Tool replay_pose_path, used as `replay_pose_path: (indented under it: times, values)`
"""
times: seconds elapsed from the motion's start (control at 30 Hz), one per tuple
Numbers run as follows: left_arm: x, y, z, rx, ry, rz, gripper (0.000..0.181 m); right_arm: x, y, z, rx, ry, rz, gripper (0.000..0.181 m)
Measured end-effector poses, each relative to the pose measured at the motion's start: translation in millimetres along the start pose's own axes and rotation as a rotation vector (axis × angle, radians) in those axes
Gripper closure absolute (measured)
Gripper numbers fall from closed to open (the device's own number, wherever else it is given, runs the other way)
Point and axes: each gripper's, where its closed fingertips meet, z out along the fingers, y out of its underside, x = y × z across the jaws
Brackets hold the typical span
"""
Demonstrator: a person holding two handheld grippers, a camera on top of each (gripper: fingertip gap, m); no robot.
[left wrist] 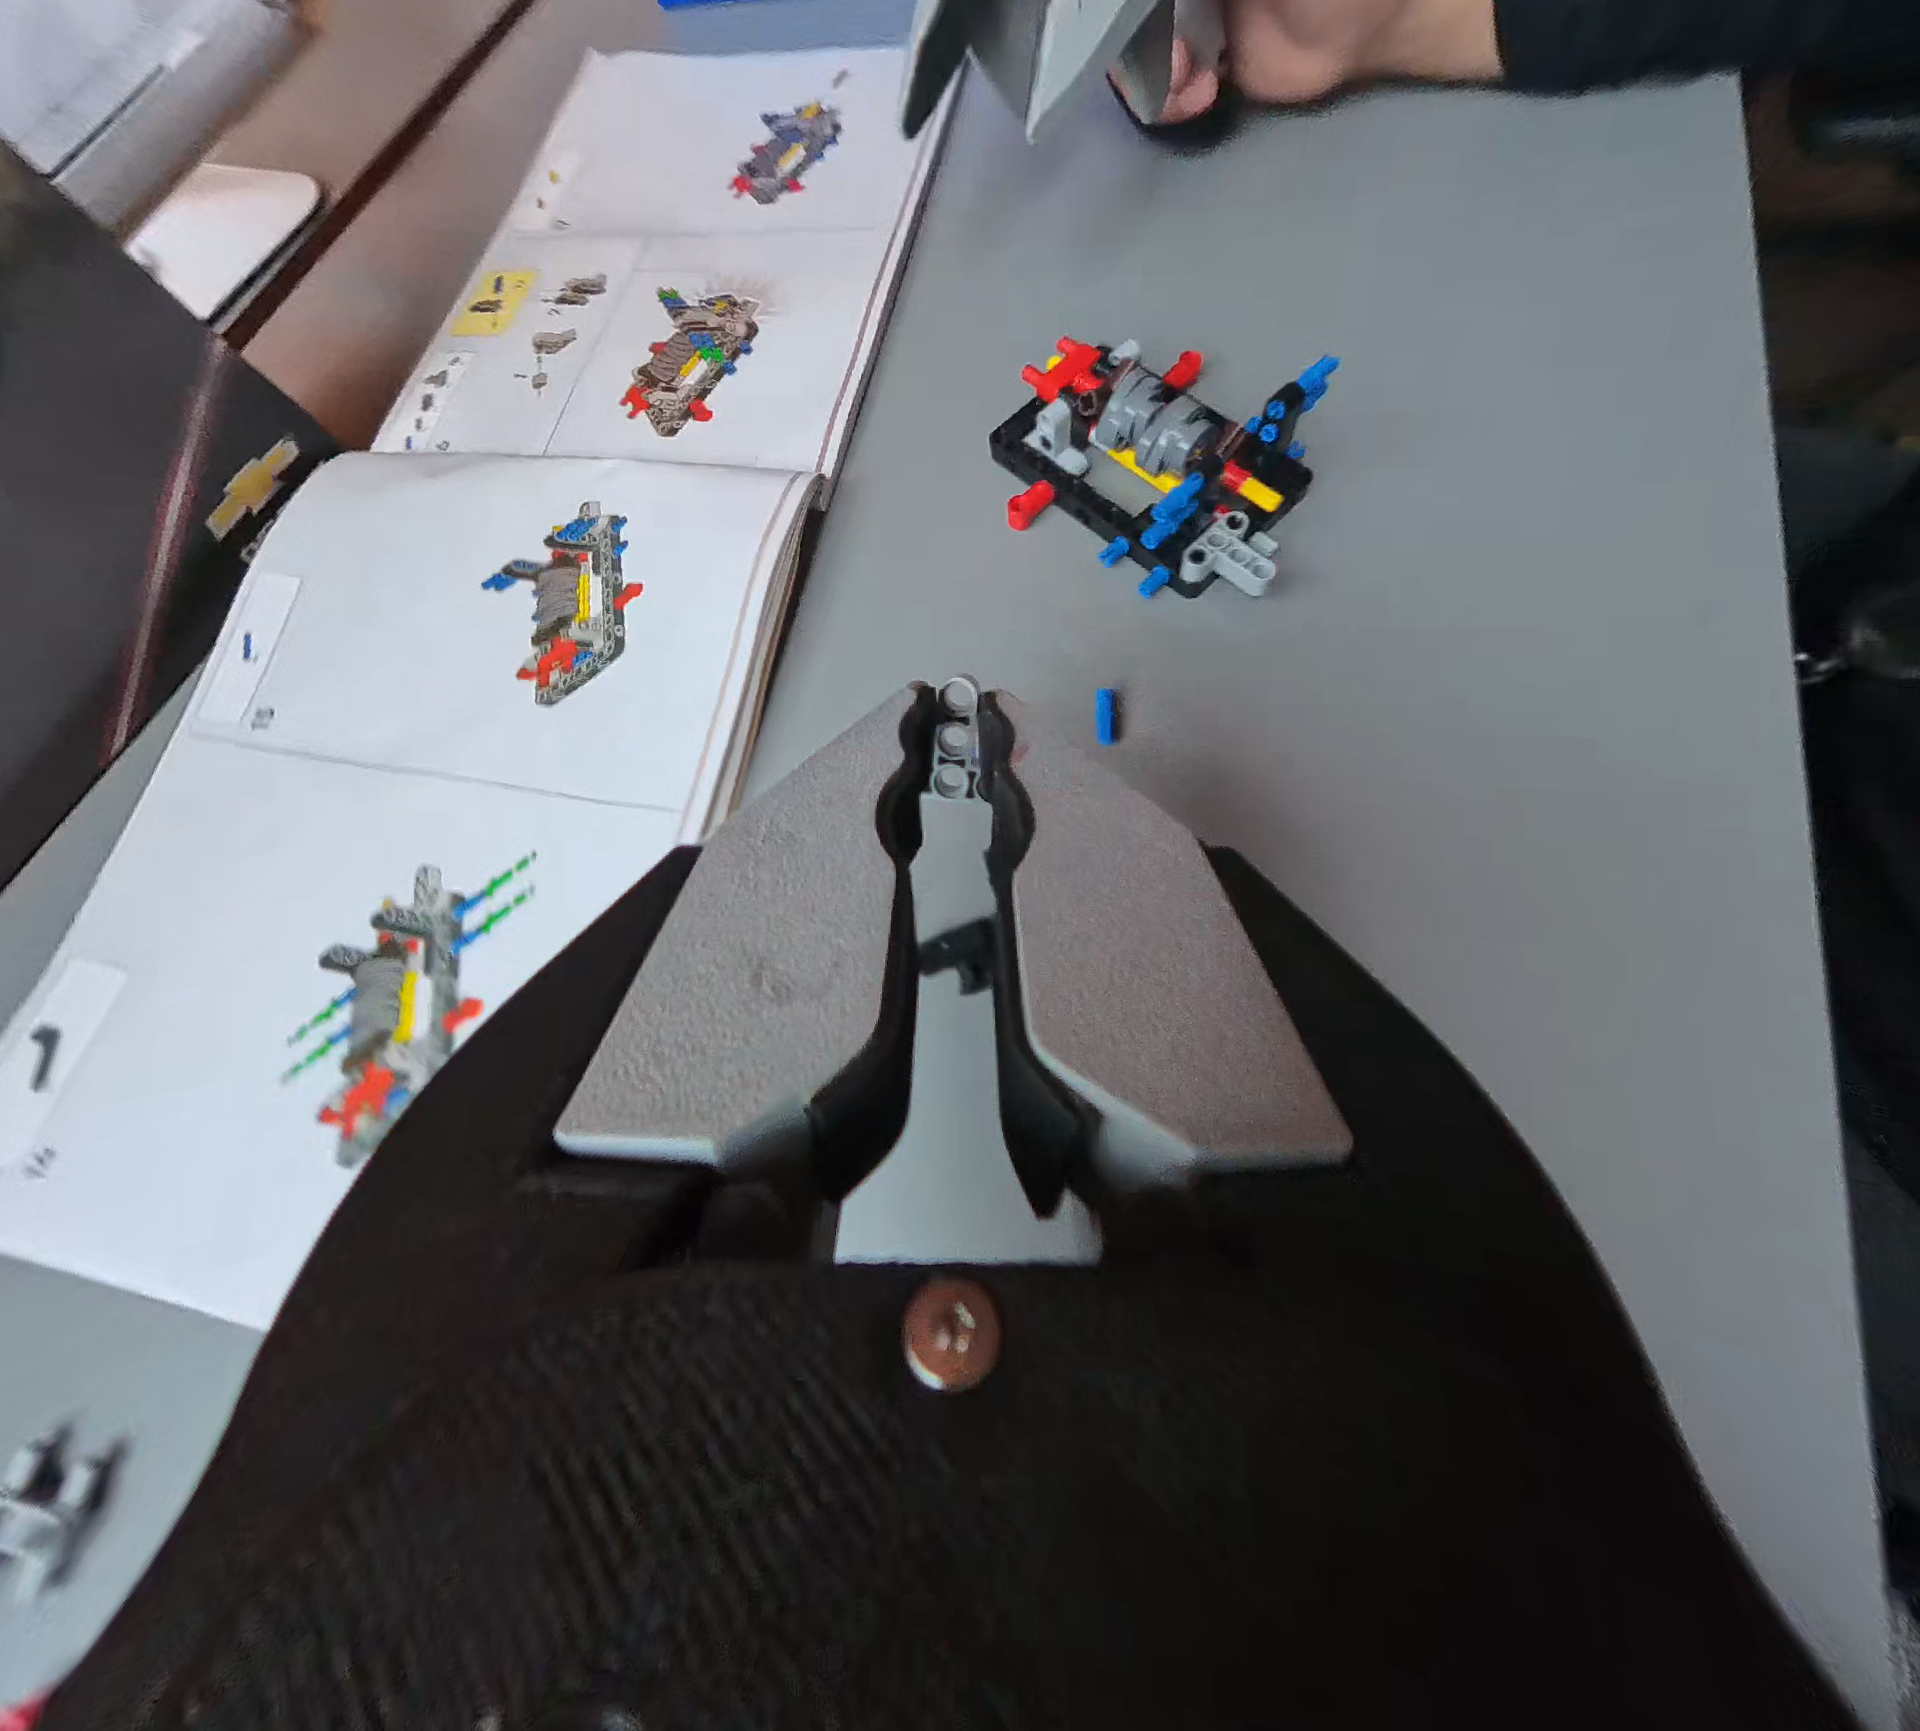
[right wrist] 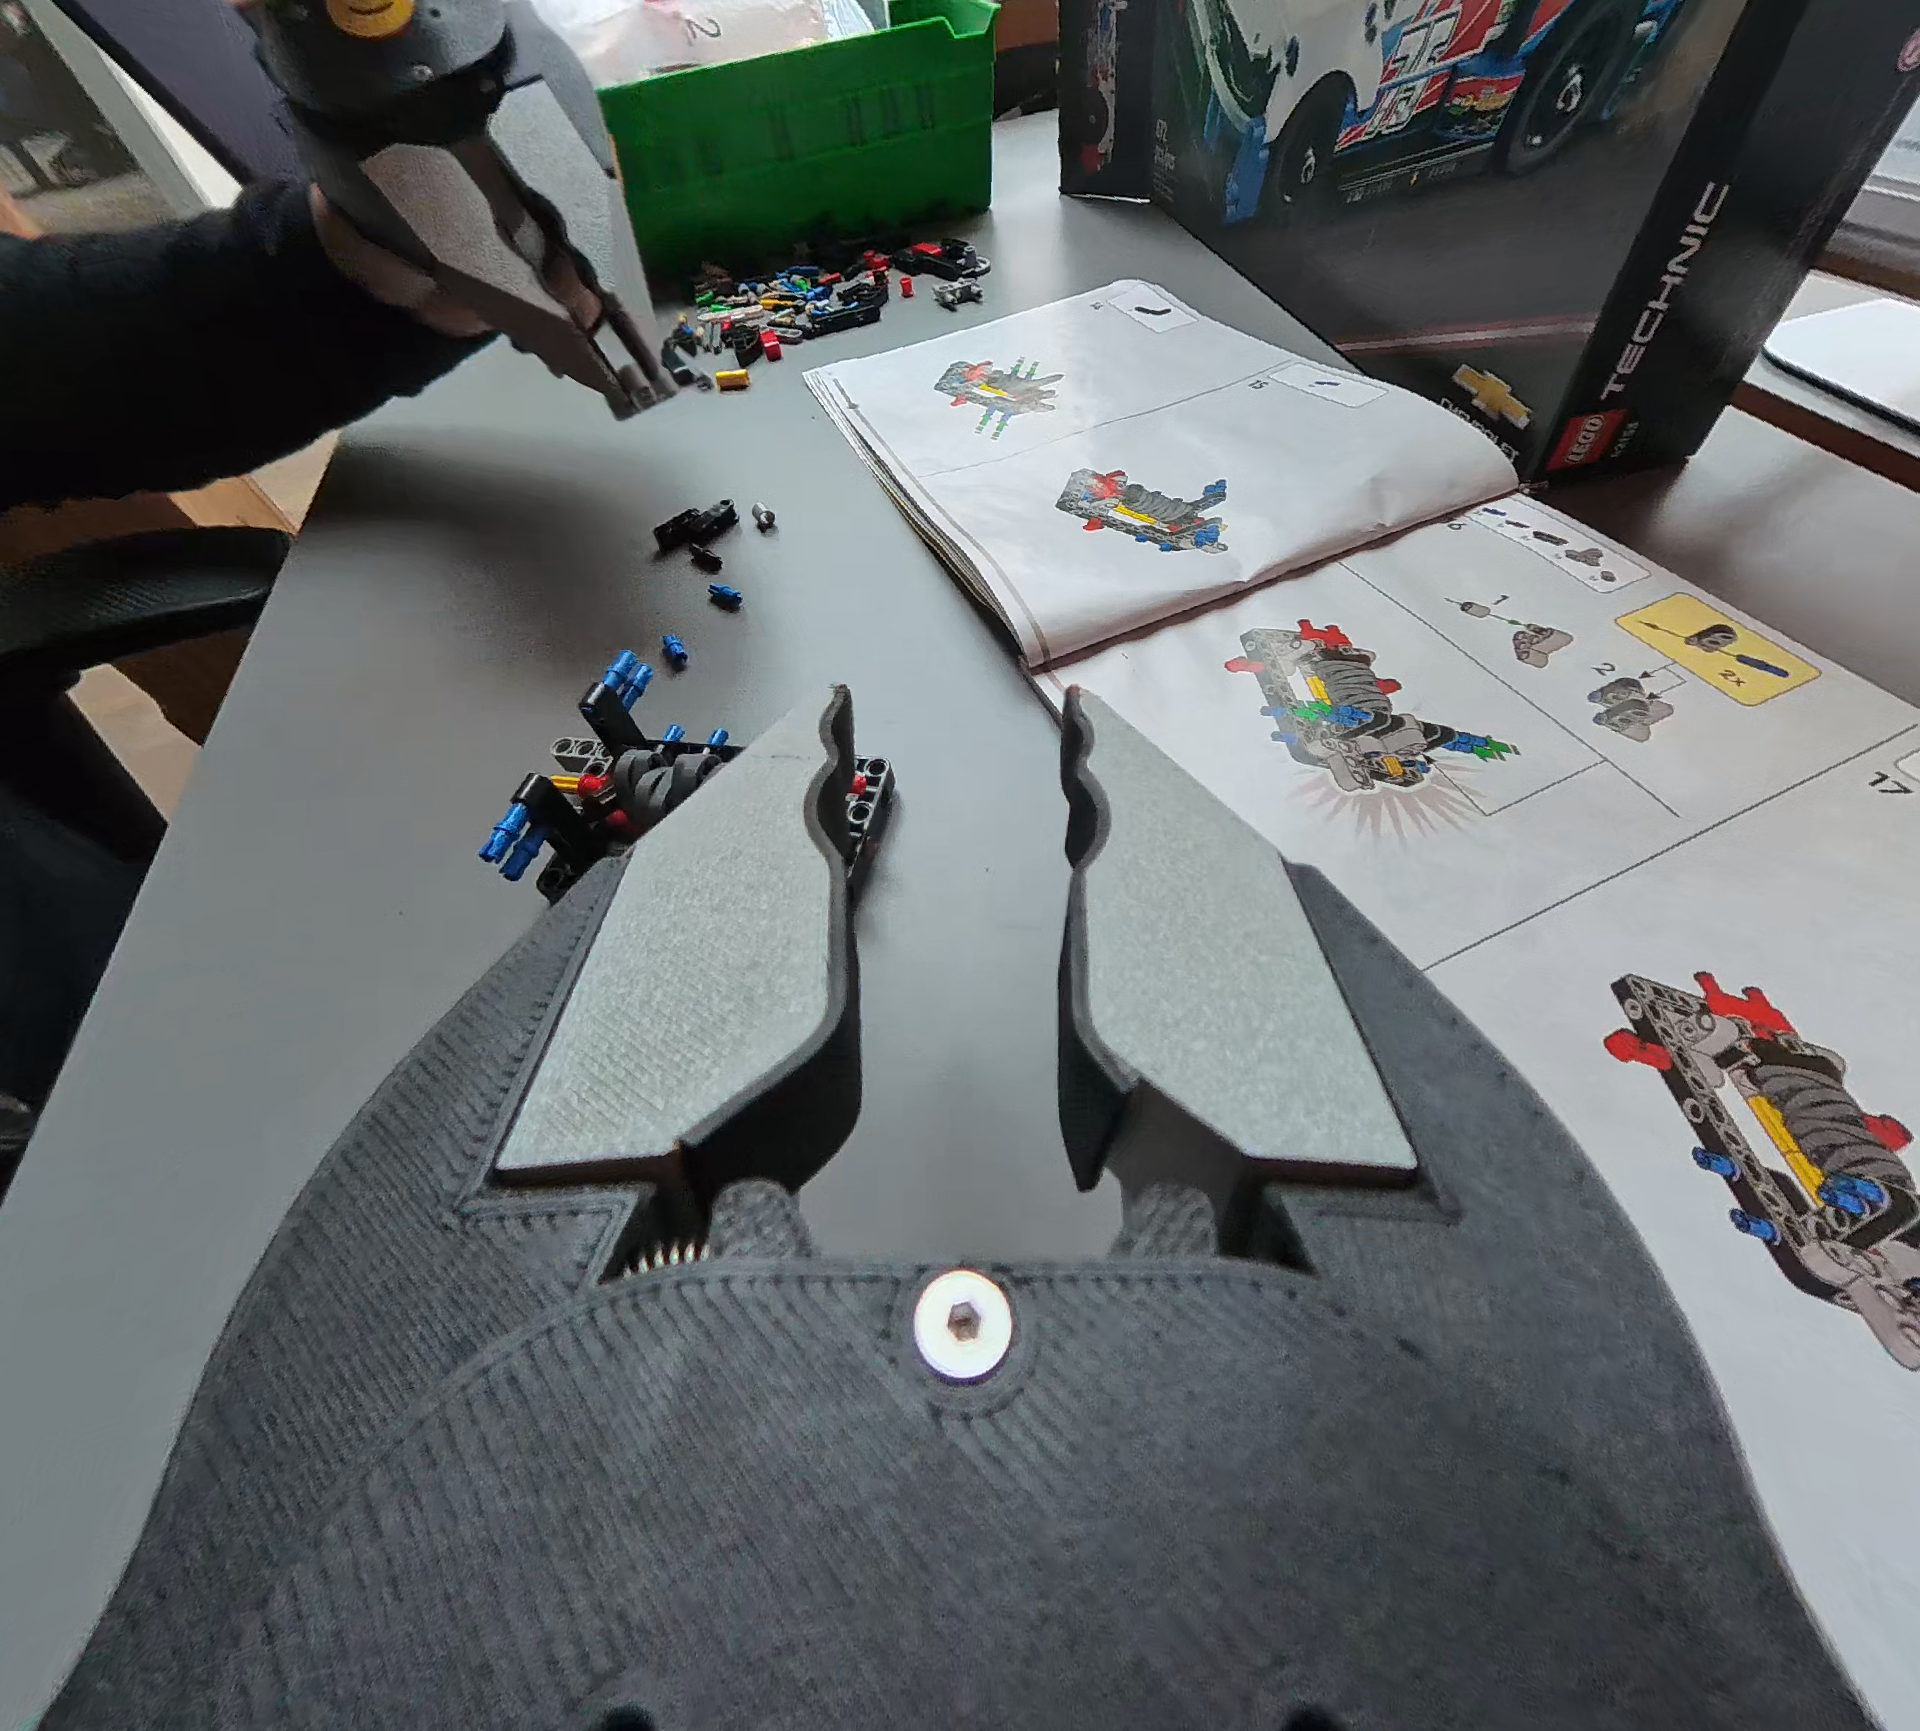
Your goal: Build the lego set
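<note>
The partly built lego assembly (left wrist: 1153, 466), a black frame with grey, red, blue and yellow parts, lies on the grey table (left wrist: 1455, 746). My left gripper (left wrist: 958, 694) is shut on a small light-grey beam (left wrist: 956, 746), held above the table short of the assembly. A loose blue pin (left wrist: 1108, 713) lies just to its right. My right gripper (right wrist: 956, 715) is open and empty. The assembly (right wrist: 623, 777) sits just left of it, partly hidden behind its left finger (right wrist: 727, 902). The right gripper (left wrist: 977, 123) also shows at the top of the left wrist view, held by a hand.
The open instruction booklet (right wrist: 1143, 476) lies beside the assembly. The lego box (right wrist: 1455, 71) stands behind the booklet. A green bin (right wrist: 800, 123) holding plastic bags stands at the far end, with a pile of loose parts (right wrist: 821, 299) in front. Black pieces (right wrist: 696, 528) and blue pins (right wrist: 725, 595) lie between. There is about 20 cm between the tips of the two grippers. My left gripper is the nearer one to the loose blue pin (left wrist: 1108, 713): about 8 cm, against 15 cm. It is also in sight in the right wrist view (right wrist: 683, 659).
</note>
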Motion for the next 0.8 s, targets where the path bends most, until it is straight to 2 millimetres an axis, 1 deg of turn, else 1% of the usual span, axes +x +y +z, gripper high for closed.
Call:
replay_pose_path:
  times: [0.03,0.07,0.13,0.17,0.27,0.3,0.33,0.37,0.4,0.47,0.53,0.57,0.6,0.67,0.73,0.8]
  values:
    - [5,5,-7,0.034,-0.015,-0.032,0.177,-3,-2,1,-0.006,0.002,-0.013,0.145]
    - [11,11,-13,0.062,-0.027,-0.065,0.177,-12,-6,3,-0.015,-0.008,-0.030,0.145]
    - [19,22,-23,0.107,-0.068,-0.094,0.177,-40,-20,14,-0.033,-0.040,-0.062,0.146]
    - [21,28,-27,0.115,-0.098,-0.105,0.177,-58,-26,25,-0.042,-0.066,-0.070,0.147]
    - [30,40,-32,0.127,-0.122,-0.136,0.176,-124,-35,69,-0.109,-0.203,-0.018,0.148]
    - [35,37,-34,0.150,-0.112,-0.151,0.176,-145,-35,86,-0.128,-0.248,0.005,0.148]
    - [40,29,-37,0.202,-0.092,-0.167,0.176,-161,-32,102,-0.150,-0.273,0.021,0.148]
    - [45,20,-40,0.265,-0.068,-0.190,0.176,-172,-27,117,-0.177,-0.275,0.023,0.148]
    - [47,14,-43,0.314,-0.050,-0.218,0.176,-177,-21,129,-0.197,-0.268,0.015,0.147]
    - [50,11,-45,0.343,-0.027,-0.248,0.176,-182,-15,147,-0.197,-0.259,0.004,0.140]
    - [54,7,-49,0.381,-0.001,-0.268,0.176,-182,-18,156,-0.161,-0.261,0.013,0.131]
    - [56,5,-51,0.398,0.013,-0.277,0.176,-183,-22,158,-0.136,-0.278,0.024,0.129]
    - [58,4,-53,0.412,0.022,-0.286,0.176,-187,-26,158,-0.113,-0.312,0.027,0.130]
    - [63,1,-54,0.428,0.046,-0.288,0.175,-190,-27,161,-0.102,-0.339,0.004,0.139]
    - [66,2,-53,0.418,0.048,-0.282,0.176,-192,-26,162,-0.101,-0.355,-0.045,0.158]
    - [67,4,-53,0.402,0.046,-0.287,0.176,-193,-22,162,-0.124,-0.367,-0.065,0.160]
